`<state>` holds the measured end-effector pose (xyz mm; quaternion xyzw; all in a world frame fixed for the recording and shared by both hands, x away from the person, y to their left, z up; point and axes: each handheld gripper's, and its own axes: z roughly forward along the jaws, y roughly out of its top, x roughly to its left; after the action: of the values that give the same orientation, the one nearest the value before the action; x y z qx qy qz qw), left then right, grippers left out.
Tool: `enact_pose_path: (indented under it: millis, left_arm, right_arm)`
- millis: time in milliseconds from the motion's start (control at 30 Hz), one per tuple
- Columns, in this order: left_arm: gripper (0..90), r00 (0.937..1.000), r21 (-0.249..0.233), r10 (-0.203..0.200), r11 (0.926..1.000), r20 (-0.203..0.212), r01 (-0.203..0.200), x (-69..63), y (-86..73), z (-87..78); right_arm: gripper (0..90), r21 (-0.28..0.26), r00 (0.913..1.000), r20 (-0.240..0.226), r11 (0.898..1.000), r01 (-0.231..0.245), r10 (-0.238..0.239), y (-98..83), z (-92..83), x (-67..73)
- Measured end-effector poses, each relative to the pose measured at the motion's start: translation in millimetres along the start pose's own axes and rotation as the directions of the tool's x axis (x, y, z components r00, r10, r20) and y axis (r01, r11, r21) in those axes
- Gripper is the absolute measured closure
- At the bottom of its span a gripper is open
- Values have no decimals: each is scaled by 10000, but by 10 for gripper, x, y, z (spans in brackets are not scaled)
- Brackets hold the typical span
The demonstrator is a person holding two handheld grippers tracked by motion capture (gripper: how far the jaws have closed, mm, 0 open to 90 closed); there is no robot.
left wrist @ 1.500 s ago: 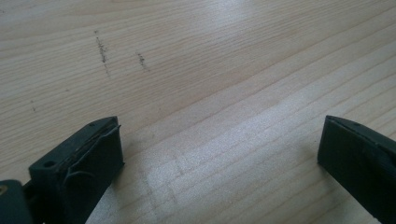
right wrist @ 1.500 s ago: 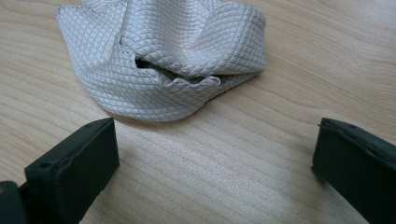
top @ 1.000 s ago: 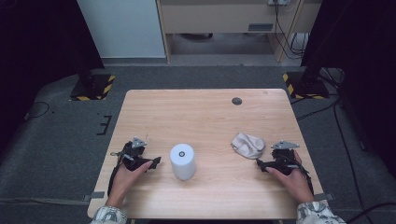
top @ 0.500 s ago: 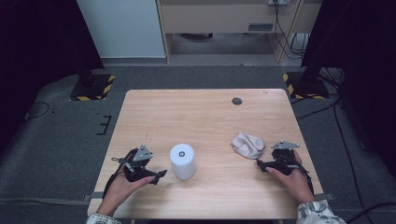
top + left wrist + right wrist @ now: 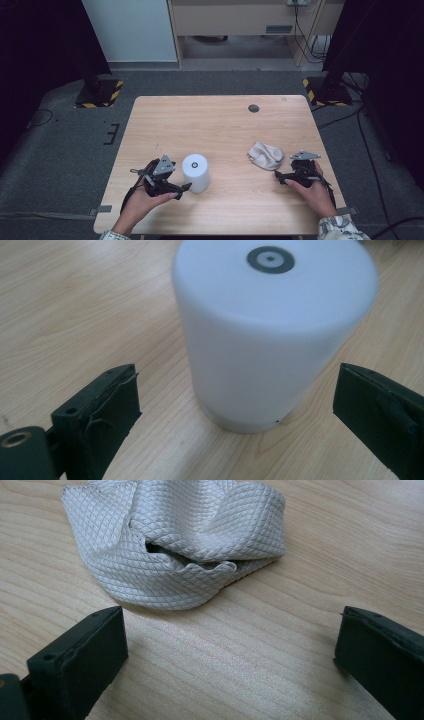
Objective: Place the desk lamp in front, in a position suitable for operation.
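Left gripper (image 5: 186, 187) faces the white cylinder (image 5: 196, 173) near the desk's (image 5: 210, 120) front, jaws spread. I'd centre them low around it. Right gripper (image 5: 278, 175), jaws spread, sits beside the crumpled cloth (image 5: 265, 154).

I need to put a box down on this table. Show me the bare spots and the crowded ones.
Free: the whole far half of the light wooden table, apart from the small dark round disc near its far right, and the near strip between the white cylinder and the crumpled beige quilted cloth. Crowded: left gripper beside the cylinder, right gripper beside the cloth.
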<state>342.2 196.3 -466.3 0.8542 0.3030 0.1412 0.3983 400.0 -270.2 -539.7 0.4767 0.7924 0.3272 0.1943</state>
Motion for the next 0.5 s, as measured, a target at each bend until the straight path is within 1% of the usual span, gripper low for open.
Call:
enact_pose_path:
  millis: [167, 200, 300, 367, 500]
  left_arm:
    - [44, 9999, 36, 144, 9999, 43, -144, -54, 38, 62]
    - [45, 10000, -77, 30, 10000, 52, -30, -67, 68, 104]
    - [47, 9999, -171, 2, 9999, 117, 0, -76, 92, 141]
    - [48, 9999, -130, -1, 9999, 168, 3, -82, 98, 169]
    - [57, 9996, -192, -176, 9997, 240, 180, -69, 114, 207]
  right_arm:
    - [7, 0, 10000, 0, 10000, -4, 4, 0, 0, 0]
    - [7, 3, 10000, 0, 10000, -2, 2, 0, 0, 0]
    - [7, 3, 10000, 4, 10000, -1, 1, 0, 0, 0]
    - [7, 2, 10000, 3, 10000, -2, 2, 0, 0, 1]
    - [7, 2, 10000, 11, 10000, 1, -1, 0, 0, 1]
